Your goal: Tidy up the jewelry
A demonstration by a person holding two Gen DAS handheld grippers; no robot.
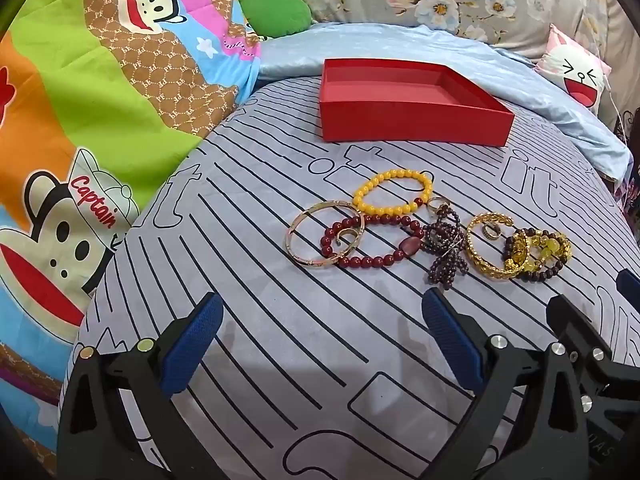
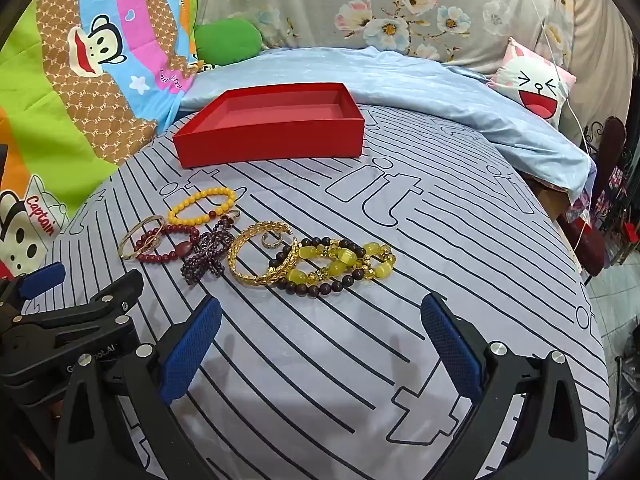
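An empty red box (image 1: 412,124) (image 2: 276,144) sits on the striped bed sheet. In front of it lies a row of jewelry: a thin gold bangle (image 1: 298,254) (image 2: 130,246), a dark red bead bracelet (image 1: 372,260) (image 2: 160,257), a yellow bead bracelet (image 1: 390,176) (image 2: 196,200), a purple bead strand (image 1: 442,256) (image 2: 208,258), a gold leaf cuff (image 1: 486,264) (image 2: 256,278) with a ring (image 2: 271,243) inside it, and brown and yellow bead bracelets (image 1: 540,250) (image 2: 340,264). My left gripper (image 1: 324,332) and right gripper (image 2: 320,332) are open and empty, just short of the jewelry.
A cartoon monkey quilt (image 1: 92,80) is heaped at the left. A light blue sheet (image 2: 420,84), a floral pillow (image 2: 400,4), a green cushion (image 1: 276,12) and a bunny cushion (image 2: 536,88) lie behind the box. The bed edge drops off at the right (image 2: 576,264).
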